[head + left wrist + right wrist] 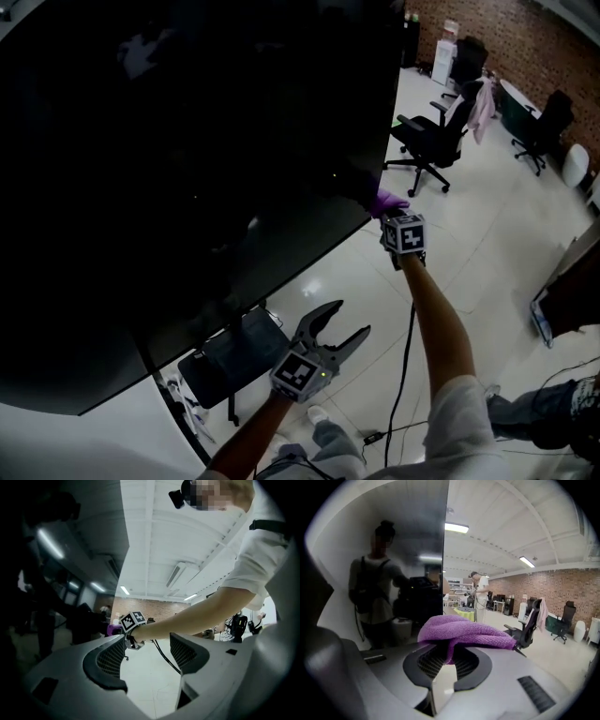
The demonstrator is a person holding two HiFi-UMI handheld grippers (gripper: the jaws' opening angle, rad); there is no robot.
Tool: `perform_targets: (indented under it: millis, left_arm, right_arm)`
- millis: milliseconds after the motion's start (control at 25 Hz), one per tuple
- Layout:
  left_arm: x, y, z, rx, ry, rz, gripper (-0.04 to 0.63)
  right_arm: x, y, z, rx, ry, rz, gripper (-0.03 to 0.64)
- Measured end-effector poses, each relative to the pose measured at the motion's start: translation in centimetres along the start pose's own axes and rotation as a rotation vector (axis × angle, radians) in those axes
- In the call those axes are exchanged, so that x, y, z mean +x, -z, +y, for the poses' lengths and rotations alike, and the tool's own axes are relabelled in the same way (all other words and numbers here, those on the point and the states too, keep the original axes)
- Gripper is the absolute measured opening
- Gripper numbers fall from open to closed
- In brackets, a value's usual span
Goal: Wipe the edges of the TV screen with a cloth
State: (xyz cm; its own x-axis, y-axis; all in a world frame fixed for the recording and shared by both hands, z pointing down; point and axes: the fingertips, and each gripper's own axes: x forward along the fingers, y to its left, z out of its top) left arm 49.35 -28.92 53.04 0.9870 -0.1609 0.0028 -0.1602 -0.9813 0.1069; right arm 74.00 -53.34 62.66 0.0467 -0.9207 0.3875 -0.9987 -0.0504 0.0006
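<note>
The big dark TV screen (187, 141) fills the upper left of the head view. A purple cloth (387, 202) is pressed at its lower right corner, and my right gripper (397, 223) is shut on it. In the right gripper view the cloth (464, 632) bunches over the closed jaws (449, 656), beside the screen's right edge (443, 550). My left gripper (349, 319) hangs lower, below the screen's bottom edge, open and holding nothing. The left gripper view looks past its spread jaws (147, 648) at the right arm and the dark screen (42, 597).
The TV's black stand base (230, 361) sits on the pale tiled floor under the screen. A cable (405, 356) trails down by my right arm. Black office chairs (431, 141) (544, 127) stand at a brick wall (506, 37). Farther off stands a person (480, 595).
</note>
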Motion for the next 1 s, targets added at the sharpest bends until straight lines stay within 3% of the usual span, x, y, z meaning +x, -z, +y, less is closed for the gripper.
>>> perform_targets:
  millis: [200, 440, 680, 1000]
  left_arm:
    - [-2.2, 1.2, 1.7, 0.003, -0.062, 0.020, 0.253]
    - [-6.2, 0.8, 3.6, 0.014, -0.160, -0.003, 0.253]
    - [-11.8, 0.1, 4.1, 0.023, -0.280, -0.013, 0.256]
    - [-21.1, 0.2, 4.6, 0.012, -0.455, -0.027, 0.259]
  right_arm:
    - [2.0, 6.0, 0.1, 0.113, 0.034, 0.067, 0.051]
    - [1.2, 7.0, 1.6, 0.156, 0.120, 0.080, 0.049]
    - [0.1, 8.6, 8.6, 0.193, 0.018, 0.108, 0.049]
    - [-1.2, 10.9, 23.0, 0.058, -0.170, 0.083, 0.049]
